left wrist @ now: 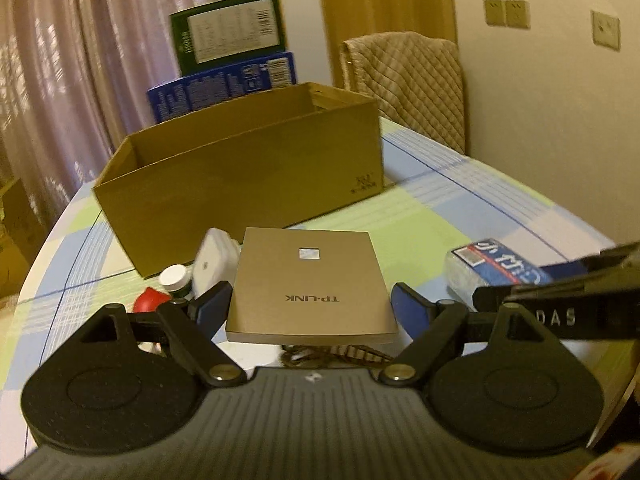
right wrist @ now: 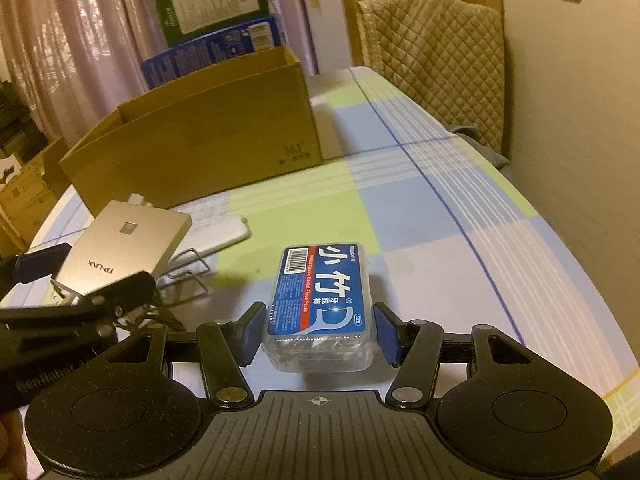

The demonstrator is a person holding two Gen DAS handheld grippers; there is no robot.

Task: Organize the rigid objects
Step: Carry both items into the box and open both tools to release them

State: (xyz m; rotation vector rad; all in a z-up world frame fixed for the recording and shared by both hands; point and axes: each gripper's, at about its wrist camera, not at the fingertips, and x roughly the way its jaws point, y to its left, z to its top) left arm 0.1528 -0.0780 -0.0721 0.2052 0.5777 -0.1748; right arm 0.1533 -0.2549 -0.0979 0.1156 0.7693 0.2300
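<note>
Straddled by the left gripper (left wrist: 310, 306), the flat gold TP-LINK box (left wrist: 310, 280) is seen between the two blue pads; the left pad (left wrist: 212, 304) looks to be at its edge, while a gap shows beside the right pad (left wrist: 412, 310), so the jaws are judged apart and not yet clamped. In the right wrist view the box appears raised at its near end, perhaps propped on the wire stand (right wrist: 186, 272) beneath it; whether it is carried or merely resting cannot be told. Framed by the right gripper (right wrist: 316, 330), the clear floss-pick case (right wrist: 320, 308) lies on the checked tablecloth (right wrist: 440, 216), with a narrow gap visible at each pad, so these jaws too are judged apart. For a sound grasp, each pair of pads would best be closed squarely on the long side walls, near the middle of the length, so that neither item pivots when lifted. Slip is likely on the case's smooth plastic, and a firm squeeze should be tolerated by it. Beyond both, the open cardboard box (left wrist: 248, 168) stands at the far side as the likely destination; its near wall must be cleared on the way in. A white-capped bottle (left wrist: 176, 278), a red object (left wrist: 150, 298) and a white adapter (left wrist: 212, 258) sit just left of the gold box and should not be knocked.
</note>
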